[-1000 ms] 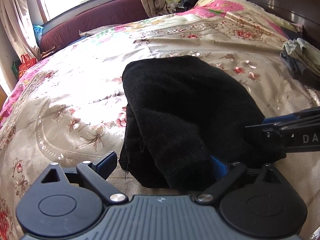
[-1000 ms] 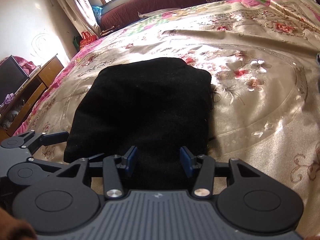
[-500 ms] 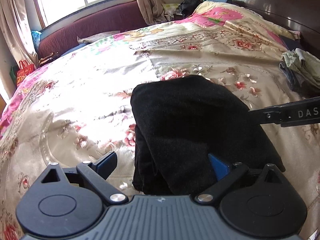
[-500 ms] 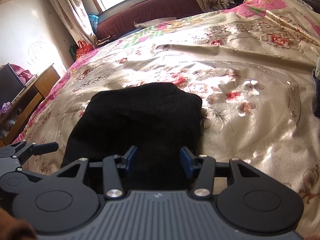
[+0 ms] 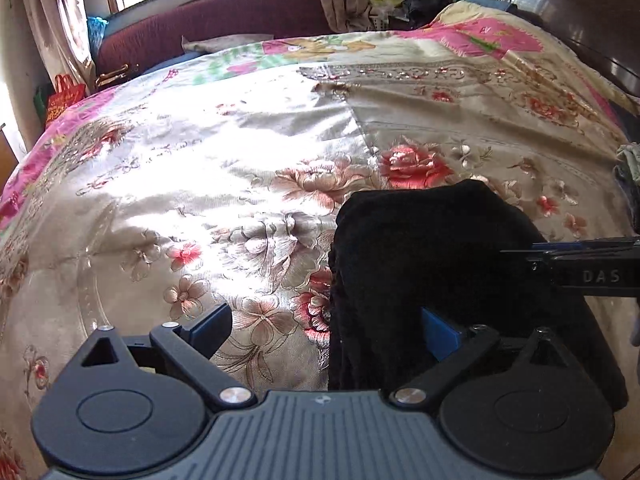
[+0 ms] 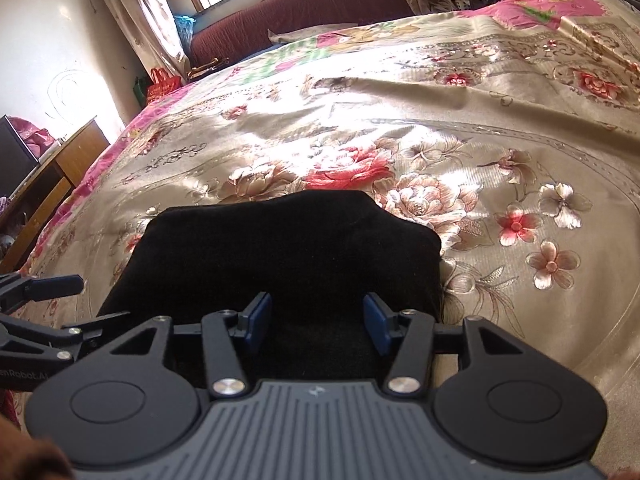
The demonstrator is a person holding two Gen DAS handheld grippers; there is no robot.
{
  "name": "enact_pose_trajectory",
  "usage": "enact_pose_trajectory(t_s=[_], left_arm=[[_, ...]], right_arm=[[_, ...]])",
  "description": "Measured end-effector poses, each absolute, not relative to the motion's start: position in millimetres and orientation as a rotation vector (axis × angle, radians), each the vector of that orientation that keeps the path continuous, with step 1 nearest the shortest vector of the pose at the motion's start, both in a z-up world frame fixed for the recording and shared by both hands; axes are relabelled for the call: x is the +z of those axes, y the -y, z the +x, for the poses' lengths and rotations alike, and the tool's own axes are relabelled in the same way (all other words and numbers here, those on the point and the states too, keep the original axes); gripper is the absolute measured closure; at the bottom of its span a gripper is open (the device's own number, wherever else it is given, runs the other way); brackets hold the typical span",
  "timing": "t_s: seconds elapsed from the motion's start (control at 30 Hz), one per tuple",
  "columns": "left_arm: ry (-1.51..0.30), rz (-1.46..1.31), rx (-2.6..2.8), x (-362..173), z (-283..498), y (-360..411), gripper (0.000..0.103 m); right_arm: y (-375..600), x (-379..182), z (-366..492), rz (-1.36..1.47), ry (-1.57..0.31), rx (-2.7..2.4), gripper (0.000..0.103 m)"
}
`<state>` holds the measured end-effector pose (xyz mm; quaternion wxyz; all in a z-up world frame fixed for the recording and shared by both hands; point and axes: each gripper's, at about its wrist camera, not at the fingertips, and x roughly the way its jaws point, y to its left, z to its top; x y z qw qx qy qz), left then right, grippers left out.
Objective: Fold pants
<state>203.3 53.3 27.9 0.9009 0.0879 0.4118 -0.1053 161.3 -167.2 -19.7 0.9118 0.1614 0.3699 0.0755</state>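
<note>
The black pants (image 5: 432,264) lie folded into a compact bundle on the floral bedspread; they also show in the right wrist view (image 6: 288,256). My left gripper (image 5: 324,328) is open, its jaws wide apart around the bundle's near left edge. My right gripper (image 6: 316,320) is open, its blue pads on either side of the bundle's near edge, not pinching it. The right gripper's arm enters the left wrist view from the right (image 5: 580,268). The left gripper's finger shows at the left of the right wrist view (image 6: 44,286).
The satin floral bedspread (image 5: 224,184) covers the whole bed. A maroon sofa (image 5: 208,36) stands under the window at the back. A pile of clothes (image 5: 630,176) lies at the right edge. A wooden cabinet (image 6: 52,180) stands left of the bed.
Both grippers have drawn back toward the near side, so the pants look smaller and lower in both views. The bundle lies in much the same shape. Both grippers stay open.
</note>
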Motion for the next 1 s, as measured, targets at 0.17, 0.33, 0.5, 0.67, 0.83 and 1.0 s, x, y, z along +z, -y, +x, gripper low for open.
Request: enact_pose_trajectory(t_s=[0.17,0.33,0.5,0.67,0.83,1.0], left_arm=[[-0.812,0.253,-0.257,27,213,-49,0.0],[-0.812,0.183,-0.372,31,218,-46,0.0],[-0.826,0.137,-0.506,39,227,-33,0.027],[-0.785,0.161,-0.553,44,247,-32,0.043],[-0.795,0.226,-0.514,16,264,-38,0.039],[-0.816,0.074,-0.526,32,248,-73,0.02]], right_arm=[[200,-15,132,0.42,-0.731,0.168,0.048],[223,-38,119,0.595,-0.777,0.213,0.041],[229,-43,124,0.665,-0.767,0.268,0.029],[243,-49,115,0.674,-0.772,0.24,0.029],[229,-65,121,0.755,-0.815,0.304,0.029],[219,-73,127,0.72,-0.808,0.327,0.025]])
